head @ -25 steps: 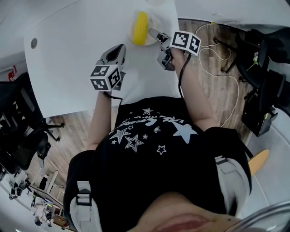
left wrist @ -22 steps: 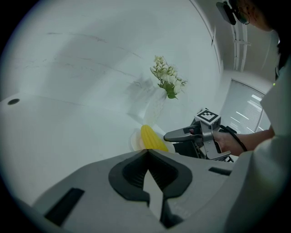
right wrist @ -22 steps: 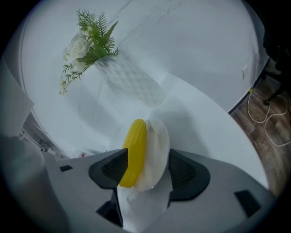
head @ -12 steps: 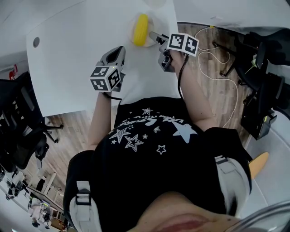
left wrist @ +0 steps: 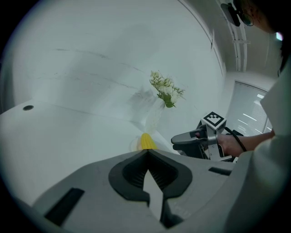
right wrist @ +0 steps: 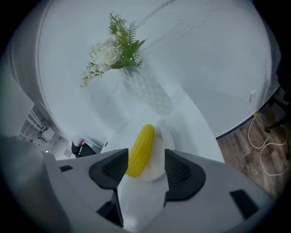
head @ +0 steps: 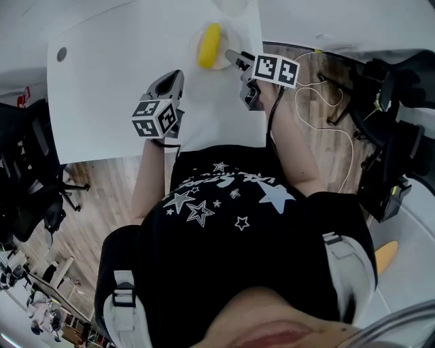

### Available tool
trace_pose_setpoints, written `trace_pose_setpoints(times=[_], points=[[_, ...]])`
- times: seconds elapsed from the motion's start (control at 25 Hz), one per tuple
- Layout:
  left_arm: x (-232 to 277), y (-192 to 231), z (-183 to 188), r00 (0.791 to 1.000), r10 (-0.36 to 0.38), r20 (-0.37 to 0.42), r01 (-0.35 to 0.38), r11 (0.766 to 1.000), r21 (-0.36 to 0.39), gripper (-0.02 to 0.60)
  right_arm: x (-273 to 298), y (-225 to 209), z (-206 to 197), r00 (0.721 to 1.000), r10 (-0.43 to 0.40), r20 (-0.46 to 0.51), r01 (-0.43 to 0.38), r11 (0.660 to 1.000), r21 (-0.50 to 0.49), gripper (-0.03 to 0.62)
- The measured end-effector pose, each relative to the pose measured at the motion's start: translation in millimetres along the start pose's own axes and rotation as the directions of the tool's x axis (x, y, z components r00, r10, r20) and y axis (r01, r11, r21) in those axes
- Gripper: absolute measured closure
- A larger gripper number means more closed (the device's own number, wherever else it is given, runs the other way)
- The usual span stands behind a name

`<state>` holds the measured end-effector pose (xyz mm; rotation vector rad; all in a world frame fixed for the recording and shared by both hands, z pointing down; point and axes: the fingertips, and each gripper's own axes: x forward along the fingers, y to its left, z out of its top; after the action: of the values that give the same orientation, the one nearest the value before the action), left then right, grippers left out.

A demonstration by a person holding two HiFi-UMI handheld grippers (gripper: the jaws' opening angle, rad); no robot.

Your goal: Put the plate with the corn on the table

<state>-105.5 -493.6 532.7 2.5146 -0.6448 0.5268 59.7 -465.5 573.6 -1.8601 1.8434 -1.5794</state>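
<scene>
A yellow corn cob (head: pixel 209 45) lies on a small white plate (head: pixel 223 42) that rests on the white table (head: pixel 115 81) near its right edge. In the right gripper view the corn (right wrist: pixel 141 149) and plate (right wrist: pixel 160 159) sit just beyond my right gripper (right wrist: pixel 146 157). Its jaws have just been opening and stand wide, with nothing pressed between the pads. In the head view that right gripper (head: pixel 238 68) hovers at the plate's near right side. My left gripper (head: pixel 173 76) is shut and empty, held left of the plate. The left gripper view shows the corn (left wrist: pixel 146 141) past its own closed tips (left wrist: pixel 146 152).
A white vase with flowers (right wrist: pixel 148 93) stands just behind the plate; its base (head: pixel 234 5) is at the table's far edge. The table's right edge runs close beside the right gripper. Cables (head: pixel 319 95) lie on the wood floor at right, dark chairs (head: pixel 27 170) at left.
The right gripper has drawn back slightly from the plate's rim, lifted and rolled. The left gripper has risen a little. The plate and corn stay on the table.
</scene>
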Motion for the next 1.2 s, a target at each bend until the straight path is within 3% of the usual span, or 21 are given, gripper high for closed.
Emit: trace_pose_setpoints(times=[0.12, 0.2, 0.24, 0.4, 0.68, 0.92, 1.2], points=[[-10.0, -11.4, 5.0, 0.999, 0.023, 0.035, -0.022, 1.000, -0.011, 0.577, -12.4, 9.1, 7.0, 1.000, 0.005, -0.002, -0.005, 0.997, -0.076, 0.374], [-16.6, -21.7, 8.5, 0.998, 0.035, 0.057, -0.034, 0.999, -0.015, 0.577, -22.8, 10.1, 10.3, 0.999, -0.035, 0.002, 0.035, 0.989, -0.144, 0.499], [-19.6, -27.2, 10.3, 0.997, 0.043, 0.069, -0.042, 0.999, -0.017, 0.577, -28.5, 10.2, 11.0, 0.999, -0.054, 0.006, 0.054, 0.981, -0.185, 0.521], [-29.2, -50.2, 18.5, 0.989, 0.078, 0.122, -0.074, 0.997, -0.033, 0.577, -50.7, 16.4, 10.4, 0.999, -0.051, -0.008, 0.046, 0.945, -0.323, 0.563], [-44.6, -95.0, 14.7, 0.975, 0.134, 0.179, -0.127, 0.991, -0.050, 0.577, -96.6, 23.7, 5.9, 0.998, 0.040, -0.057, -0.062, 0.878, -0.475, 0.588], [-55.9, -132.2, 2.7, 0.950, 0.223, 0.217, -0.213, 0.975, -0.066, 0.577, -140.3, 20.3, -2.8, 0.988, 0.124, -0.094, -0.155, 0.808, -0.569, 0.588], [-69.6, -194.8, -34.5, 0.926, 0.304, 0.222, -0.291, 0.952, -0.092, 0.577, -197.4, -1.6, -30.1, 0.972, 0.181, -0.146, -0.233, 0.757, -0.610, 0.588]])
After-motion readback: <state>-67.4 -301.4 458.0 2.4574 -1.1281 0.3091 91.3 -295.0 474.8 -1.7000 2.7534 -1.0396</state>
